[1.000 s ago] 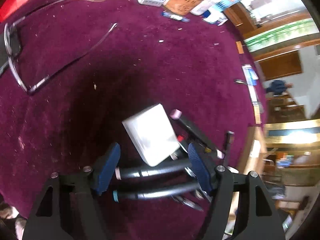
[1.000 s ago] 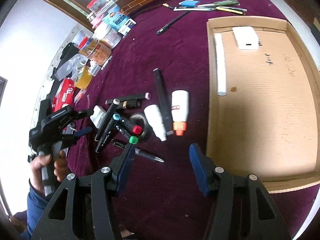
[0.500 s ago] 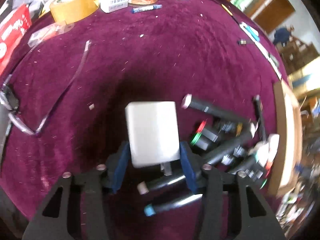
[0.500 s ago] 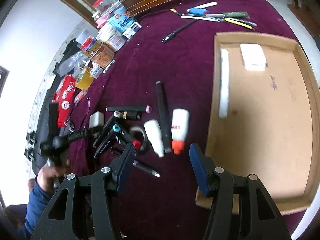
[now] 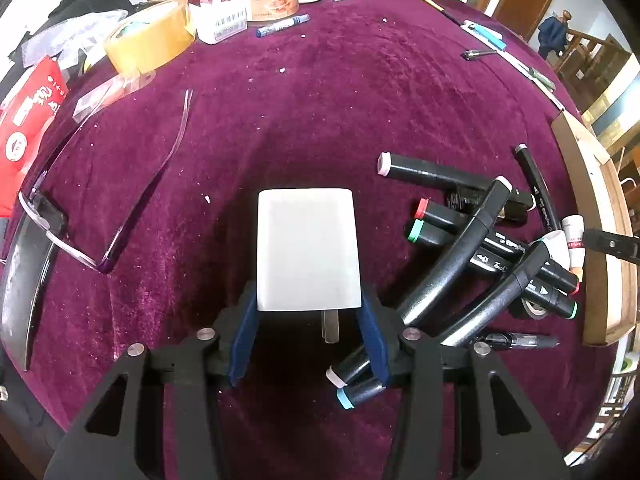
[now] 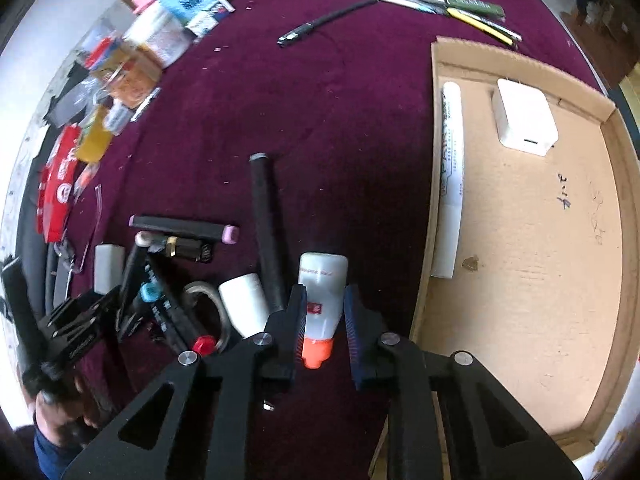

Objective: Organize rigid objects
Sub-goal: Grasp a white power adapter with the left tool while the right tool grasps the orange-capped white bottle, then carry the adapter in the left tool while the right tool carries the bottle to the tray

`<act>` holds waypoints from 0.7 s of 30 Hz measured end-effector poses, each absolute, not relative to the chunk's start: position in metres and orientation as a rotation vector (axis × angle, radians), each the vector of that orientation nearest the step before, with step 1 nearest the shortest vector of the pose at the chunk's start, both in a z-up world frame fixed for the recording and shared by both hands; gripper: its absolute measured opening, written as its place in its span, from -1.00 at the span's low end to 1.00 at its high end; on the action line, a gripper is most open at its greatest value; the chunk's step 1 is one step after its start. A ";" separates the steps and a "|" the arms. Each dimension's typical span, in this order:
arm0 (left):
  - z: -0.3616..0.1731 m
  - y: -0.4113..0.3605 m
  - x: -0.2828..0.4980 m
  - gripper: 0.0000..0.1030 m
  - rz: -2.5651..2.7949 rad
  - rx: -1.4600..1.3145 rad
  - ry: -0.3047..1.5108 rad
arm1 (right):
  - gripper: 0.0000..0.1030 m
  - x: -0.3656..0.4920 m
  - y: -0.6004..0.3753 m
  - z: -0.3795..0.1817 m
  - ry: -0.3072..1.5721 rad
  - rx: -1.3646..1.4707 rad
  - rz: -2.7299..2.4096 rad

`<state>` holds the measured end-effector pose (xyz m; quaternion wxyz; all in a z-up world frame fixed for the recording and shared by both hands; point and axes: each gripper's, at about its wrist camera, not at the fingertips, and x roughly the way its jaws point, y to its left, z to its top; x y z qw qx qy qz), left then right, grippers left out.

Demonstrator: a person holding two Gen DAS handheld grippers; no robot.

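Your left gripper clamps the white charger by its sides, prongs toward you, lifted off the bench. Your right gripper's jaws have just been closing around the orange-capped white bottle, beside the cardboard tray, presumably its destination.

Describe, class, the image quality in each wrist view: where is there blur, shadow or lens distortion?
Left wrist view: sharp, with a dark shadow on the purple cloth around the white charger; the tray edge bows from the fisheye. Right wrist view: the clutter at upper left is smeared, while the cardboard tray stays fairly crisp.
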<state>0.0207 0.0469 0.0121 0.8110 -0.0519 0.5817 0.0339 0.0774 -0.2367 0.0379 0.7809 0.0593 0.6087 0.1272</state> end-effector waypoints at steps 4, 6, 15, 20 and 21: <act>0.009 0.042 0.029 -0.06 0.076 -0.100 1.242 | -0.63 0.082 -0.227 0.038 1.298 0.065 0.261; 0.009 0.039 0.031 0.14 0.073 -0.091 1.246 | -0.56 0.085 -0.224 0.032 1.321 0.063 0.254; 0.008 0.043 0.029 -0.14 0.095 -0.086 1.162 | -0.54 0.072 -0.234 0.034 1.252 0.112 0.256; 0.012 0.064 0.021 -0.14 0.072 -0.194 1.140 | -0.54 0.055 -0.241 0.053 1.194 0.151 0.288; 0.013 0.066 0.017 -0.14 0.066 -0.217 1.136 | -0.54 0.051 -0.242 0.058 1.185 0.156 0.294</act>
